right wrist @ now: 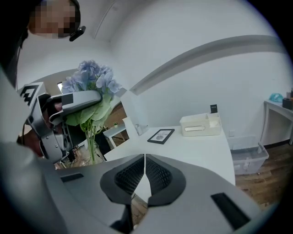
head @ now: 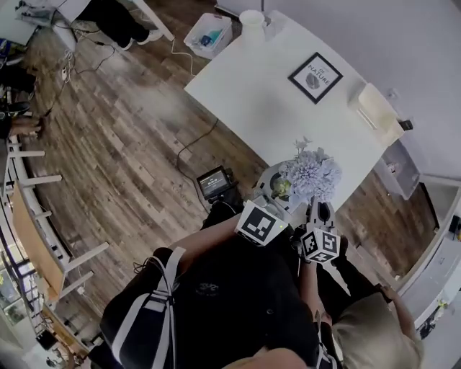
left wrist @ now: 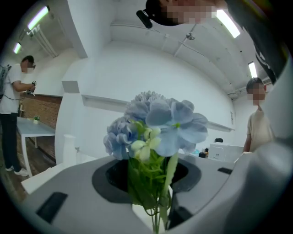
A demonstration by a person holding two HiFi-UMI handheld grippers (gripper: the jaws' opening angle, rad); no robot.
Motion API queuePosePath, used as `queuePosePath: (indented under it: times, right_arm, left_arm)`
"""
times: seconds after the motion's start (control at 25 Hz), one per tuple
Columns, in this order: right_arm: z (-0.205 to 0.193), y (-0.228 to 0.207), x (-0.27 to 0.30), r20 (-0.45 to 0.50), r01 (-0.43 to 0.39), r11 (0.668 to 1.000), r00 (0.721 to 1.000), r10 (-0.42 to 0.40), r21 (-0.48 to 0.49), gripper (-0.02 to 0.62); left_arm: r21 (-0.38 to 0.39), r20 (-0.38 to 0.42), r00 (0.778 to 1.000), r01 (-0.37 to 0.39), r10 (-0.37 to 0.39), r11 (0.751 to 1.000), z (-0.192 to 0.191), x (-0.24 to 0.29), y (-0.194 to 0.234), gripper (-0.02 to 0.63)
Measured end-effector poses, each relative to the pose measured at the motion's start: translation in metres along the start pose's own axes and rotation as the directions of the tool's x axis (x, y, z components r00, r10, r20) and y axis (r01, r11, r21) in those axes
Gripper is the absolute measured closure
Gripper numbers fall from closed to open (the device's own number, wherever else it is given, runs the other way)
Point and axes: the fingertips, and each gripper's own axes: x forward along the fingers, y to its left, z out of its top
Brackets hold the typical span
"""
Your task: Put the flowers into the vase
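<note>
A bunch of pale blue hydrangea flowers [head: 311, 175] with green stems [left wrist: 158, 215] is held upright in my left gripper [left wrist: 155, 183], whose jaws are shut on the stems. In the right gripper view the same flowers [right wrist: 91, 80] rise above the left gripper [right wrist: 75, 101] at the left. My right gripper [right wrist: 144, 176] is shut with nothing between its jaws; in the head view it [head: 321, 213] sits just right of the bunch. A white cylindrical vase [head: 252, 20] stands at the far corner of the white table [head: 252, 94], well away from both grippers.
A framed picture [head: 315, 77] and a white organiser box [head: 374, 108] lie on the table near the wall. Plastic bins stand on the wooden floor [head: 209, 34], [head: 400, 169]. A small screen device [head: 215, 181] sits on the floor by the table. People stand nearby [left wrist: 13, 114], [left wrist: 258, 123].
</note>
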Motion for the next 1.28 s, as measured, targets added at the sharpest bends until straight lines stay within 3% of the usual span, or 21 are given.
queuePosePath:
  times: [0.28,0.56,0.76,0.92,1.08,1.28]
  right_arm:
    - [-0.009,0.117,0.042,-0.034,-0.021,0.998,0.999,0.019,-0.066,0.578]
    - [-0.015,0.204,0.073,-0.045,-0.065,0.993,0.997,0.061,-0.103,0.578]
    - [0.002,0.233,0.088,-0.014,-0.106,0.989,0.994,0.105,-0.098,0.578]
    - [0.001,0.275,0.136,-0.012,-0.146,0.981,0.989,0.146,-0.127,0.578]
    - [0.015,0.294,0.193,-0.013,-0.224,0.969,0.974,0.224,-0.105,0.578]
    - [0.051,0.290,0.241,0.025,-0.237,0.971,0.971,0.238,-0.030,0.578]
  left_arm:
    - [-0.028,0.045,0.995,-0.084,0.085,0.996,0.013,-0.098,0.110,0.416]
    - [-0.041,0.081,0.988,-0.129,0.132,0.991,0.023,-0.161,0.175,0.416]
    - [-0.052,0.132,0.977,-0.164,0.170,0.985,0.035,-0.160,0.195,0.416]
    - [-0.007,0.152,0.966,-0.212,0.211,0.977,0.035,-0.163,0.245,0.416]
    - [-0.057,0.091,0.959,-0.265,0.270,0.962,0.030,-0.147,0.293,0.416]
    - [-0.036,0.055,0.966,-0.250,0.252,0.967,0.055,-0.114,0.334,0.416]
